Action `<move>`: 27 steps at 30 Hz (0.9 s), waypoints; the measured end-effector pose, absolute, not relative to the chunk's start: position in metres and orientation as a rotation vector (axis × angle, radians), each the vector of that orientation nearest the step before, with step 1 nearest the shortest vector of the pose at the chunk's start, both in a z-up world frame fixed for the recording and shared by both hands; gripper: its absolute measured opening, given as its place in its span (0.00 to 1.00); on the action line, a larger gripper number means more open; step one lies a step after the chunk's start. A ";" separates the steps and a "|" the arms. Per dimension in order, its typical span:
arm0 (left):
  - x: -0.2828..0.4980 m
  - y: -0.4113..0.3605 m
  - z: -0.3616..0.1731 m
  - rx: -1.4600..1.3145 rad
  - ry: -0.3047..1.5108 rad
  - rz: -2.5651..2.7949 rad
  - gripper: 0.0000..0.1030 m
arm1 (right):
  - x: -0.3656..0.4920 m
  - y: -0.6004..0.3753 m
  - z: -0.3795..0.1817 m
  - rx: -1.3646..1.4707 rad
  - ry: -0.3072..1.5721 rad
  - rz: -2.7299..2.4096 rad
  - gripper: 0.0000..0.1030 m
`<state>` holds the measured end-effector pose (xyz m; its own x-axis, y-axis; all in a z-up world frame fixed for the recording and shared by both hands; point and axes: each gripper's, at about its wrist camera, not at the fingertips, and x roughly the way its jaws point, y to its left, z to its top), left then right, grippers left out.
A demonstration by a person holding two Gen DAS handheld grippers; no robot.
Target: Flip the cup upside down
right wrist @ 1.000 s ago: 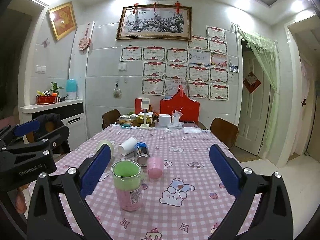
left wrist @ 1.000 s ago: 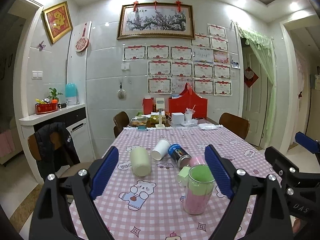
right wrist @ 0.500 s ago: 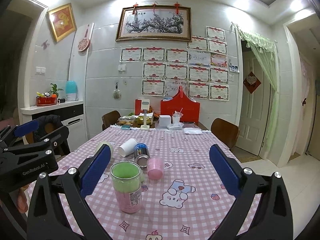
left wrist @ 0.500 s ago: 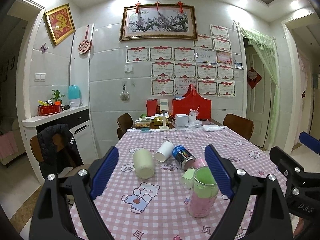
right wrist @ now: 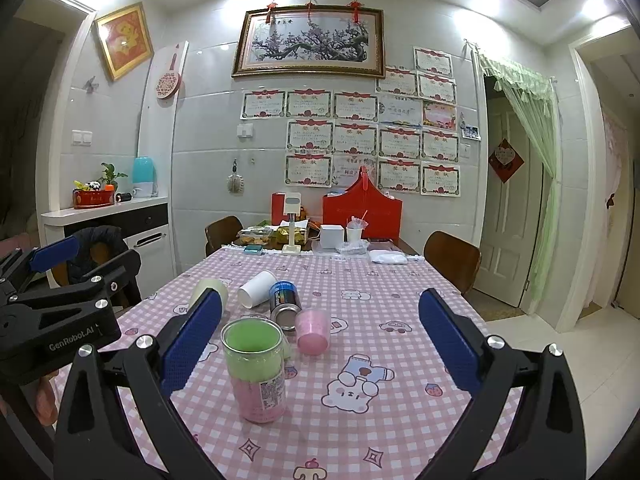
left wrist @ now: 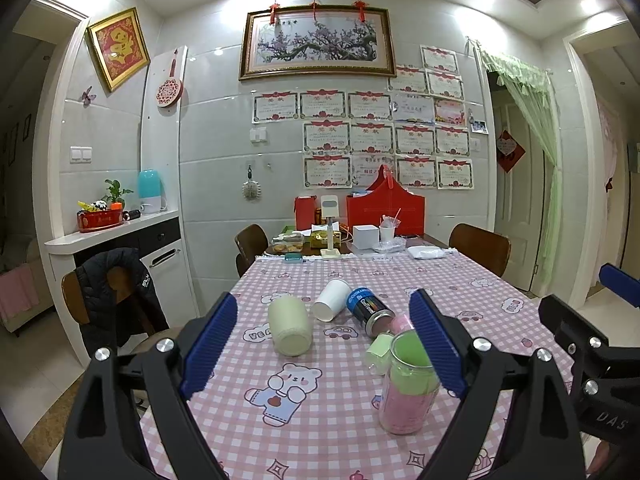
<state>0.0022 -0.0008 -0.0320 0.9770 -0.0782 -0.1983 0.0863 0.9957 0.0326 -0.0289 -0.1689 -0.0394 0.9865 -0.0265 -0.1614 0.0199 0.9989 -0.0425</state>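
Pink-and-green clear cup (right wrist: 256,372) is seen upright on the checked counter (right wrist: 400,304), lower centre-left | right hand-held gripper (right wrist: 320,344) is held wide open, empty, likely for approach | left hand-held gripper (left wrist: 324,344) likewise open, empty.

The clear cup (right wrist: 256,370), green and pink inside, stands upright, mouth up, on the checked tablecloth (right wrist: 400,308).
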 end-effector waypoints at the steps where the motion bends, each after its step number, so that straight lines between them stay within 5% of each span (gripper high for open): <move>1: 0.002 -0.001 -0.032 0.041 0.199 -0.084 0.84 | -0.029 -0.169 -0.039 -0.041 0.163 -0.023 0.92; 27: 0.003 -0.002 -0.037 0.047 0.207 -0.092 0.84 | -0.027 -0.170 -0.042 -0.038 0.170 -0.019 0.92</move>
